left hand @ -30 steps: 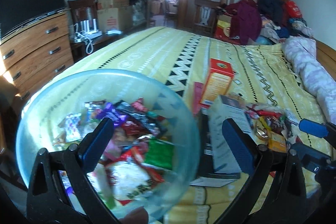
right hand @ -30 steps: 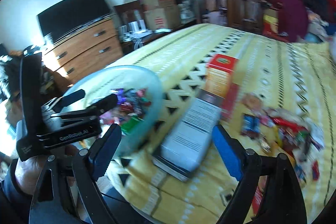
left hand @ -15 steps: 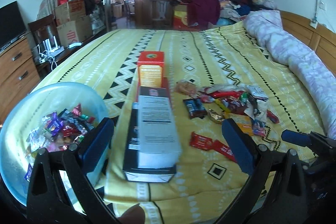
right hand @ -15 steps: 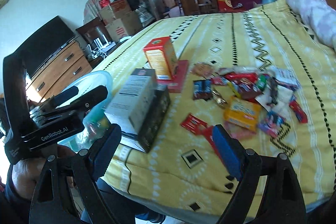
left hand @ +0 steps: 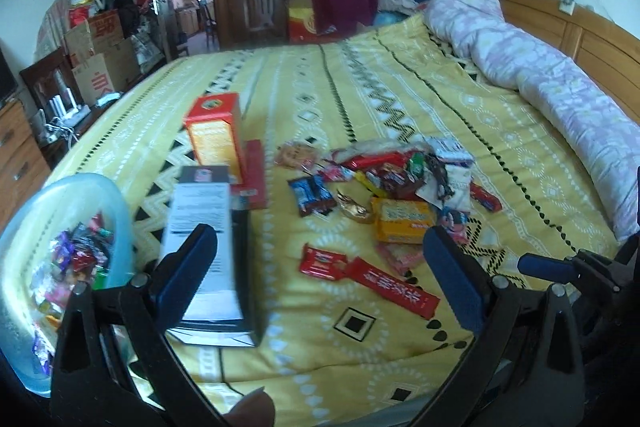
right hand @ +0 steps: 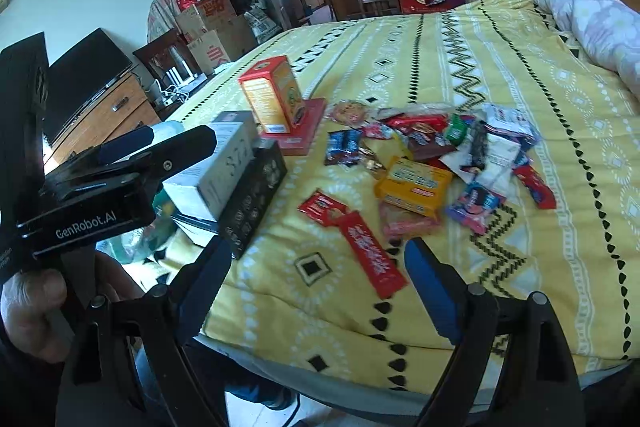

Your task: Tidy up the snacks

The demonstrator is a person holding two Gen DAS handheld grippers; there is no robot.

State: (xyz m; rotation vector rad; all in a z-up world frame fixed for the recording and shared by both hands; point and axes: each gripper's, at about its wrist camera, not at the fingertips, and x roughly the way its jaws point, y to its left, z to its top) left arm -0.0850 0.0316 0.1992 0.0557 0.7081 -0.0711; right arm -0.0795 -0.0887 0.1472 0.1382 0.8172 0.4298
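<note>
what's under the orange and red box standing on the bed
The orange and red box stands upright on a flat red box, which lies on the yellow bedspread. The flat box's middle is covered, so its label cannot be seen.

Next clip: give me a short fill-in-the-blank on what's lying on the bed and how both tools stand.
1. The orange box stands upright on a flat ____ box.
2. The pale blue bowl already holds wrapped ____.
3. The left tool and right tool both have jaws standing ____.
4. The long red packet lies on the ____ bedspread.

Missing words: red; snacks; open; yellow
</note>
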